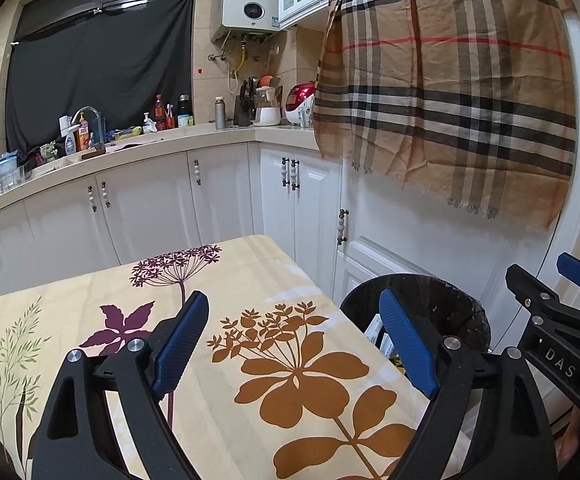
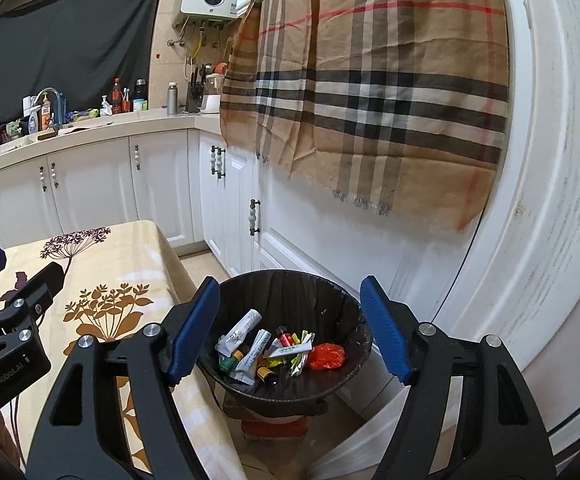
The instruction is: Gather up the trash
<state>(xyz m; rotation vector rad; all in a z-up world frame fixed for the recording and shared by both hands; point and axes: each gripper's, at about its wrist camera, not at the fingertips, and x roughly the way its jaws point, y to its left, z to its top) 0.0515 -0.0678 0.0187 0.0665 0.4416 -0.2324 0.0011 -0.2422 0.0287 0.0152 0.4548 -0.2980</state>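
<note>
Both grippers tilt downward, fingers spread and empty — the left gripper (image 1: 293, 344) over the counter (image 1: 90, 320), the right gripper (image 2: 290, 330) above the bin (image 2: 290, 392). The bin stands beside the counter — tubes (image 2: 242, 330), small bottles and a red wrapper (image 2: 325, 356) lie inside.

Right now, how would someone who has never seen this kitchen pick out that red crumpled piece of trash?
Find the table with the flowered cloth; beside its corner, by the white cabinets, stands a black-lined trash bin. Among the litter at its bottom, the red crumpled wrapper lies farthest right. Its neighbours are white tubes and small bottles; it alone is a bright, shapeless wad.
</note>
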